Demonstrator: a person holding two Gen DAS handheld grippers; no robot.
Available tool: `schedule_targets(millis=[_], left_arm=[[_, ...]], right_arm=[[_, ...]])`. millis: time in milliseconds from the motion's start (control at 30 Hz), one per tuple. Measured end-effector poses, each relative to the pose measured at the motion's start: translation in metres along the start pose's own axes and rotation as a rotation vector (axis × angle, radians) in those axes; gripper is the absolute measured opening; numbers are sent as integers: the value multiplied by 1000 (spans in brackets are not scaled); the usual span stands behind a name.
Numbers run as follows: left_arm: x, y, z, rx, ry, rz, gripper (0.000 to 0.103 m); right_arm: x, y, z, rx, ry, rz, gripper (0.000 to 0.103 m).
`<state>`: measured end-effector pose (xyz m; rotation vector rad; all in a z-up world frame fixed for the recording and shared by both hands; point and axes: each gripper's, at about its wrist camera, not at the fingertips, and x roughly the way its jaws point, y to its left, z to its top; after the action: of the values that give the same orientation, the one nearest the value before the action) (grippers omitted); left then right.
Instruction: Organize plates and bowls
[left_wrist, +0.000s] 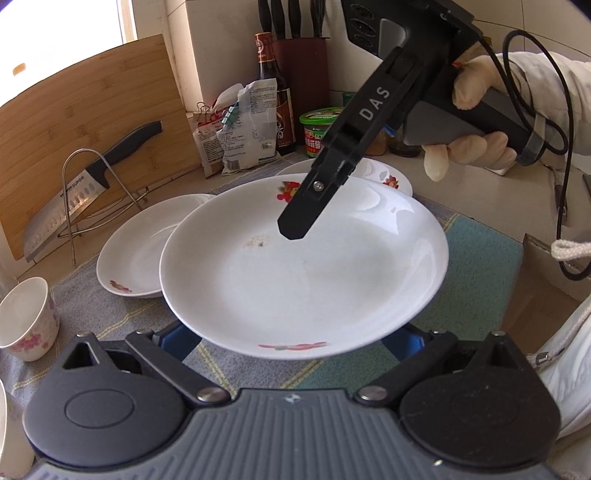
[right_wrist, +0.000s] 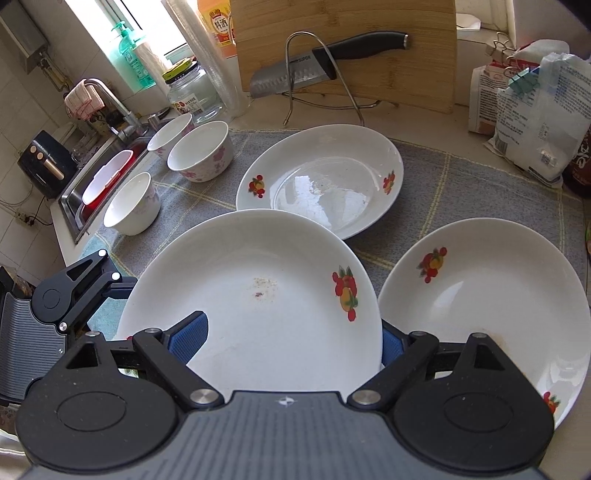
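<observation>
1. While it hangs just above the cloth (right_wrist: 461, 184), the near plate (right_wrist: 258, 295) sits between both grippers.
2. Left gripper (left_wrist: 295, 339) looks spread wide under its rim; I cannot tell if it grips.
3. Right gripper (right_wrist: 295, 339) reaches round its other side, spread wide too.
4. 2 more plates, a far plate (right_wrist: 321, 177) and a right plate (right_wrist: 480, 288), lie just beyond for stacking.

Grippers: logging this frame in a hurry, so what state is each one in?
Left gripper: open, both pads under the near rim of the plate.
Right gripper: open, one pad over the plate, the other behind its rim.
</observation>
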<state>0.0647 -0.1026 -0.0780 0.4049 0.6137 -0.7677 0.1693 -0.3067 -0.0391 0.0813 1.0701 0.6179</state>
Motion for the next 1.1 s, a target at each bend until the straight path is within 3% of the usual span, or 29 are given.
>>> schedule_targets(millis=[1100], left_arm=[[76, -26, 55, 62, 11, -129, 101]], right_arm=[[-34, -94, -20, 134, -41, -88, 95]])
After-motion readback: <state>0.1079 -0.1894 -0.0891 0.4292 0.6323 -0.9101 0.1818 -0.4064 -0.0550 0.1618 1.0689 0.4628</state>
